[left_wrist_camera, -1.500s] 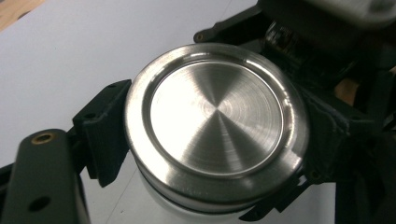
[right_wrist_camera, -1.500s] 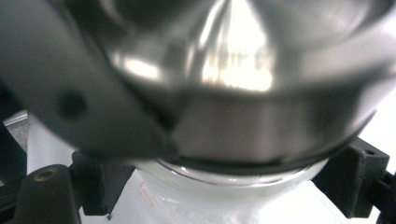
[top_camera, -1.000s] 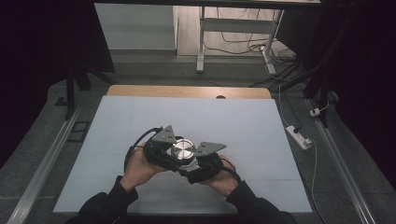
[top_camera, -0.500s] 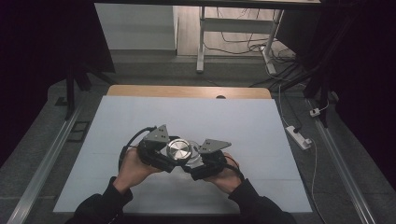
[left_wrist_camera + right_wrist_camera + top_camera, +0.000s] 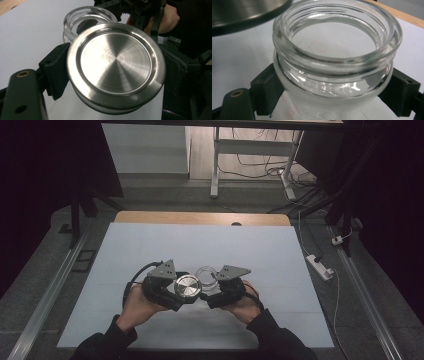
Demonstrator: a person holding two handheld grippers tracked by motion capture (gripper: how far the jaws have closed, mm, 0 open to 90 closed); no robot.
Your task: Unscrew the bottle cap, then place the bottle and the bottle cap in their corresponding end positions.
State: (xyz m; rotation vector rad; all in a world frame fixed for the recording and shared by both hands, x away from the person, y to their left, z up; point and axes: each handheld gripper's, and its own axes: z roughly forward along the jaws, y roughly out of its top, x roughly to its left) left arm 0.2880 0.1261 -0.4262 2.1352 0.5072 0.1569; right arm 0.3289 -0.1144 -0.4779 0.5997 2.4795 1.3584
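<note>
Left gripper (image 5: 186, 292) clamps the metal lid (image 5: 187, 286) by its rim, one jaw each side; lid's flat top faces up w/ a slight tilt, held just left of the jar (image 5: 206, 276). In the left gripper view the lid (image 5: 116, 66) overlaps the near edge of the jar (image 5: 75, 18). Right gripper (image 5: 212, 292) grips the glass jar (image 5: 334, 57) by its body, below the threaded neck; jar upright, mouth uncovered. Both sit over the near-centre of the white table (image 5: 150, 245), hands close together.
</note>
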